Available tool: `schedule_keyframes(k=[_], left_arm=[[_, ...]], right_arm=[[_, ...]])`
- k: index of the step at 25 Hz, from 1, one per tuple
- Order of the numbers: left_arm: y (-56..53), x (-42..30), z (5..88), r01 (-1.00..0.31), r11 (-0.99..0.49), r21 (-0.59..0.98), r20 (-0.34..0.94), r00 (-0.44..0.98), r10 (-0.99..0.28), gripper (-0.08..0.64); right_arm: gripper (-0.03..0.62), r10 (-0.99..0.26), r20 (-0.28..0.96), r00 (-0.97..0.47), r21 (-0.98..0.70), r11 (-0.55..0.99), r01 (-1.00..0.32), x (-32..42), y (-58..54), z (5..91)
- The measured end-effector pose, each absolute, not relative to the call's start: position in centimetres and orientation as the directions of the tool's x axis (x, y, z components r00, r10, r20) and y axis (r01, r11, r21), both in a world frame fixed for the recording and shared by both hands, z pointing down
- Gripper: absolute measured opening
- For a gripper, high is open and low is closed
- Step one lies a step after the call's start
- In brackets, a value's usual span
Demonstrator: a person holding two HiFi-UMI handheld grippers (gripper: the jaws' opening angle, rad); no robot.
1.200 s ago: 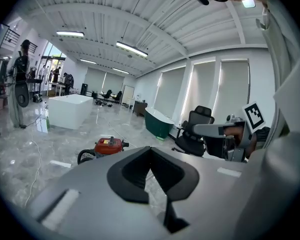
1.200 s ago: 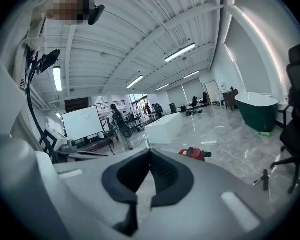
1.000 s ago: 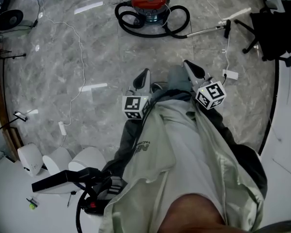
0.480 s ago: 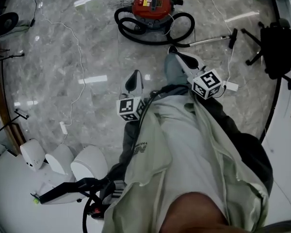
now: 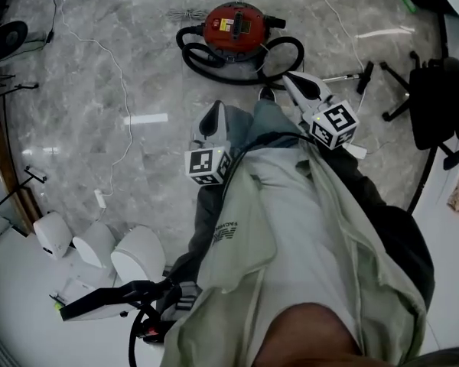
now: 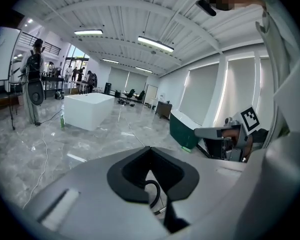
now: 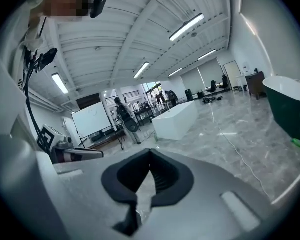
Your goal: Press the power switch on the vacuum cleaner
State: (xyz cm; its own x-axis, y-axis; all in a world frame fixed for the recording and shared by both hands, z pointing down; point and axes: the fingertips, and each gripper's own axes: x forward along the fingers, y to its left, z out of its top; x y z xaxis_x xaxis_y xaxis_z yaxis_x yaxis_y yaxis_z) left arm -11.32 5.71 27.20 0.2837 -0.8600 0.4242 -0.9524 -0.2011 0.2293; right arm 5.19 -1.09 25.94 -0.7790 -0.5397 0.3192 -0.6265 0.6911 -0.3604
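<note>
One red vacuum cleaner (image 5: 237,23) was parked at 12 o'clock, with its black hose (image 5: 214,56) looped in the way. The left gripper (image 5: 216,109) and right gripper (image 5: 289,79) were both clenched, empty. One chair (image 5: 436,98) was spotted at 2 o'clock, and three white pods (image 5: 138,254) at 8.

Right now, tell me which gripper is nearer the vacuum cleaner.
The right gripper: it is extended farther toward the vacuum cleaner than the left gripper.

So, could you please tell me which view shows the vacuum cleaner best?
The head view: the red vacuum cleaner sits whole on the floor, its hose coiled around it. The left gripper view catches perhaps a hose loop; the right, nothing.
</note>
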Motion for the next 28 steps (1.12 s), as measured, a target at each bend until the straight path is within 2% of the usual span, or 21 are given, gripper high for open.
schedule_keyframes(k=[6,10,17,22,28], left_arm=[[1.1,-10.7,27.5,-0.950,-0.231,0.212,0.454,0.305,-0.837,0.000],[-1.7,-10.2,30.8,-0.935,-0.291,0.203,0.514,0.354,-0.781,0.000],[-9.3,-13.7,44.2,-0.910,-0.375,0.178,0.631,0.398,-0.666,0.000],[-16.8,-17.0,54.8,-0.898,-0.418,0.141,0.652,0.402,-0.643,0.000],[-23.8,-18.7,63.4,-0.873,-0.481,0.077,0.634,0.416,-0.653,0.000]], right_arm=[[0.000,-0.557,0.332,-0.761,-0.418,0.637,-0.648,6.5,-2.9,27.5],[0.000,-0.555,0.371,-0.745,-0.431,0.607,-0.667,7.4,-4.0,29.2],[0.000,-0.598,0.455,-0.659,-0.461,0.474,-0.750,7.8,-5.5,38.1],[0.000,-0.630,0.502,-0.593,-0.464,0.382,-0.799,5.5,-6.3,45.7],[0.000,-0.631,0.514,-0.580,-0.500,0.329,-0.801,0.4,-7.1,53.0]])
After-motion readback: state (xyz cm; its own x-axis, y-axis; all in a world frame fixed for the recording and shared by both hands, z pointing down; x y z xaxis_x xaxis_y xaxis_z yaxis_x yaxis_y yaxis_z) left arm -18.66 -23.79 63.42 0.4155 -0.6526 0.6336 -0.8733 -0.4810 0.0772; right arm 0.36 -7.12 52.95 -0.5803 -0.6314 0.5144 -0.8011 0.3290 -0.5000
